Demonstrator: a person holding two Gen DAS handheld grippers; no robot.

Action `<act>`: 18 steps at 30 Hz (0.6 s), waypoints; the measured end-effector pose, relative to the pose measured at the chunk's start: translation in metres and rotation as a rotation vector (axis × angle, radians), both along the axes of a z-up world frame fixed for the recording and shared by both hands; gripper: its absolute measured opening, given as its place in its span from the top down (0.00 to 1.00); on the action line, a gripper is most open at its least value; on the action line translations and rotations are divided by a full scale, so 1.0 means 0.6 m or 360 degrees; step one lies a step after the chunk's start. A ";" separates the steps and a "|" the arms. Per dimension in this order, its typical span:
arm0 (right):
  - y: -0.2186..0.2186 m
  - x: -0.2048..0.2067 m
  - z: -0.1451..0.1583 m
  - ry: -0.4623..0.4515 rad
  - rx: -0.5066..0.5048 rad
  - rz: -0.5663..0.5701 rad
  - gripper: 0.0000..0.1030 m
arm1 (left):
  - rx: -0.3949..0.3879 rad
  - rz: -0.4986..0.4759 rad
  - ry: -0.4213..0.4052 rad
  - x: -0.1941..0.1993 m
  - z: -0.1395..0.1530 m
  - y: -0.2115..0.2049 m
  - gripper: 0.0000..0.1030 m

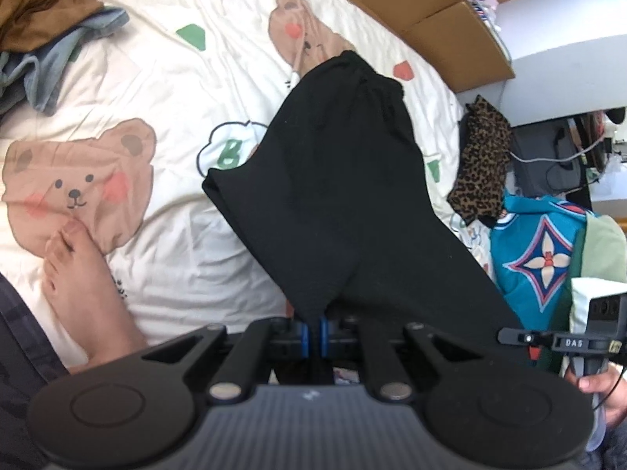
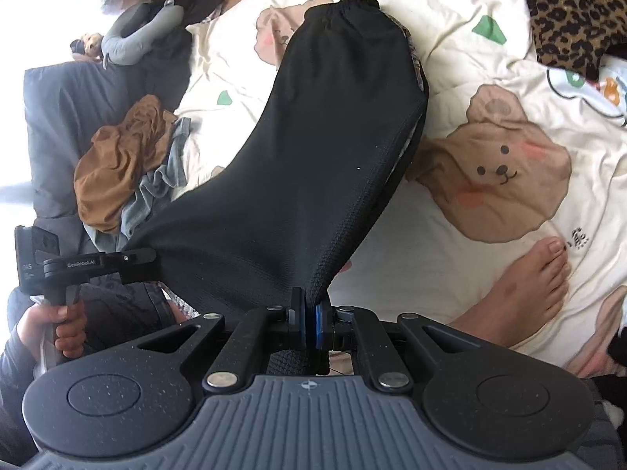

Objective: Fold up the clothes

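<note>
Black trousers [image 1: 333, 180] stretch lengthwise away from both grippers — left gripper [image 1: 313, 331] and right gripper [image 2: 309, 319] each pinch the near hem — toward the bedsheet's [image 1: 164, 78] far edge

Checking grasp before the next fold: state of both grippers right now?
Left gripper: closed, pinching an edge of the black garment.
Right gripper: closed, pinching another edge of the same black garment.

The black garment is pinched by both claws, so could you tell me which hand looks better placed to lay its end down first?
Probably the left: the left claw holds the black garment over open bedsheet, while clothes are piled beside the right claw.
</note>
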State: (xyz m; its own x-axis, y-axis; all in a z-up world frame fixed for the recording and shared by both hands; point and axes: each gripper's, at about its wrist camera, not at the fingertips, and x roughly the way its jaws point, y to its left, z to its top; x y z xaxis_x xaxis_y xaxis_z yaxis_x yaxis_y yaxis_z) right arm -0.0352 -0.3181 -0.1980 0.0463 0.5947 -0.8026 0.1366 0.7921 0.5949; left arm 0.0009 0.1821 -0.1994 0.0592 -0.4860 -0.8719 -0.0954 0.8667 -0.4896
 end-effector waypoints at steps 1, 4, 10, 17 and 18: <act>-0.003 -0.001 -0.008 0.0009 0.0010 -0.0023 0.98 | 0.0002 0.0002 0.0003 0.003 -0.003 -0.001 0.94; -0.001 0.003 -0.021 0.0000 0.0007 -0.0013 0.98 | -0.0008 -0.0003 0.0006 0.014 -0.009 -0.005 0.94; -0.014 0.017 -0.027 -0.0019 0.0027 -0.0084 0.98 | -0.0005 0.0008 -0.0004 0.042 -0.011 -0.011 0.94; -0.029 0.042 -0.037 0.0004 0.0134 -0.0257 0.98 | -0.0054 0.0027 -0.0068 0.083 -0.013 -0.023 0.94; -0.029 0.047 -0.039 0.0014 0.0134 -0.0275 0.98 | -0.0060 0.0028 -0.0075 0.087 -0.013 -0.027 0.94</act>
